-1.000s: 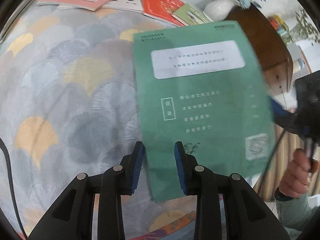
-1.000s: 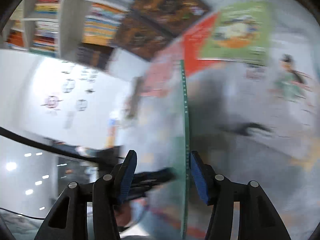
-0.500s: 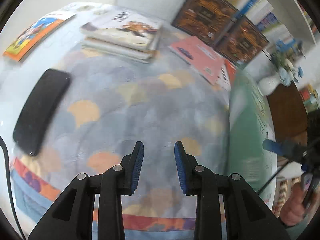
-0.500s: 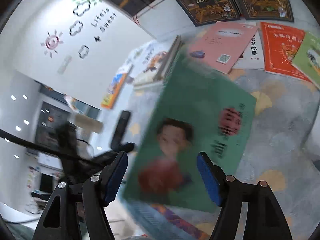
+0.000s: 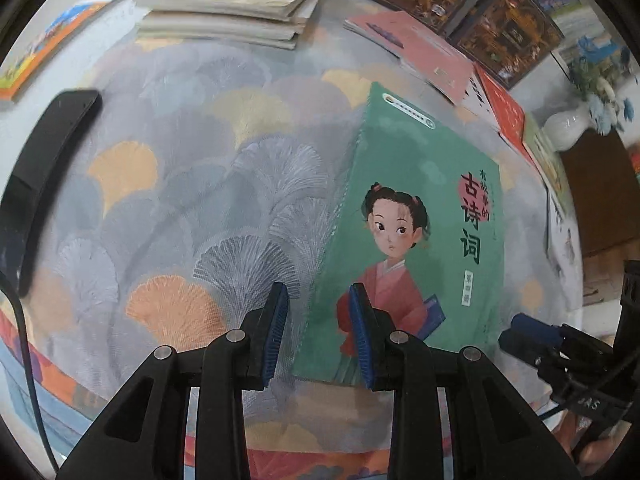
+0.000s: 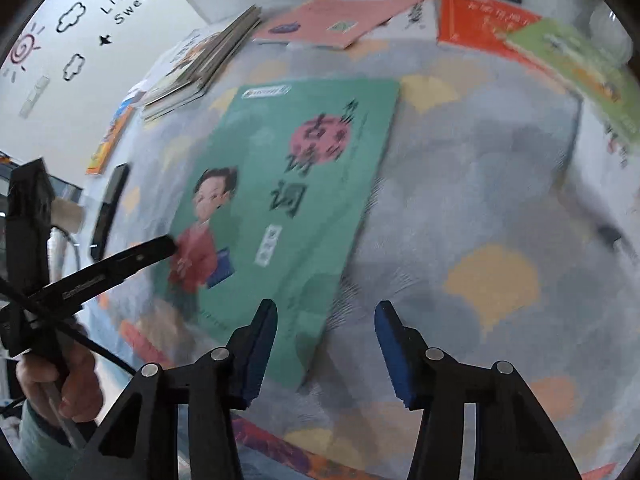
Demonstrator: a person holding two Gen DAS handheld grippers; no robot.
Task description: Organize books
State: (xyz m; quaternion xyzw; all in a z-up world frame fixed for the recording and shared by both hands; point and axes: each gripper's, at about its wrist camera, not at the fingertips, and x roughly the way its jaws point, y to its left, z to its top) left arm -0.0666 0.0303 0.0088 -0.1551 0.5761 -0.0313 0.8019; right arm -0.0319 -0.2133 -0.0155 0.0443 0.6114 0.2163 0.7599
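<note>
Green book (image 5: 416, 216): lay cover-up on the fan-patterned cloth (image 5: 192, 184), no longer gripped edge-on as a second before.
Right gripper (image 6: 326, 344): closing, jaws empty, book's corner beneath.
Left gripper (image 5: 318, 332): narrow, empty, beside book.

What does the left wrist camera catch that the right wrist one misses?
Only the left wrist view shows the white vase of blue flowers. Only the right wrist view shows the wall lettering "Life is Sweet". Both show the green book with the painted child lying face up on the fan-patterned cloth, and the stack of pale books.
</note>
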